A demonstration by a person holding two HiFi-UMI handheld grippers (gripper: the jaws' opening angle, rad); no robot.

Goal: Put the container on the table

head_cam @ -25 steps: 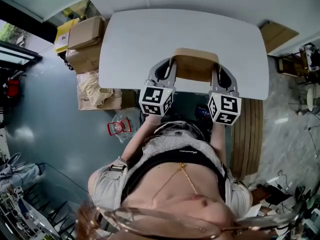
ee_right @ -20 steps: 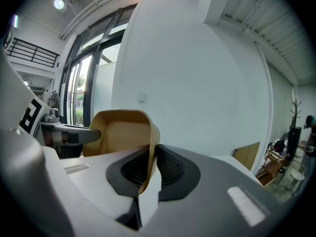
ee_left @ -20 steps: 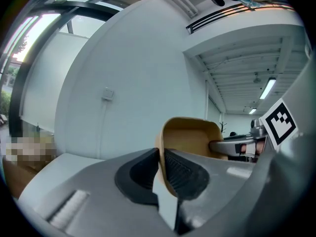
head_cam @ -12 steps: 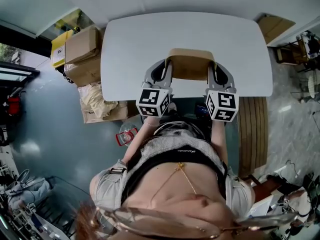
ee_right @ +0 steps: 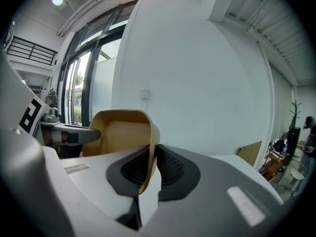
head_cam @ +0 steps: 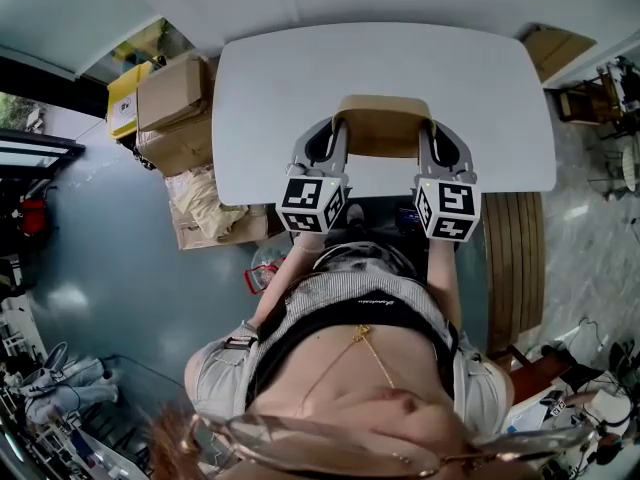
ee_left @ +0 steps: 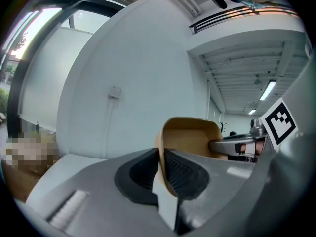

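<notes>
A tan, open container hangs over the near edge of the white table, held level between both grippers. My left gripper is shut on the container's left wall, the thin rim pinched between its ribbed pads. On the opposite side my right gripper is shut on the right wall. In each gripper view the container's hollow inside shows, with the other gripper's jaw across it. Whether the container's base touches the table is hidden.
Cardboard boxes and crumpled packing are stacked on the floor left of the table. A slatted wooden bench runs along the right. A small red-rimmed object lies on the floor by my left leg.
The view has shifted slightly; the table and boxes have slid a little to the right in the frame. Both grippers keep their hold on the container at about the same spot.
</notes>
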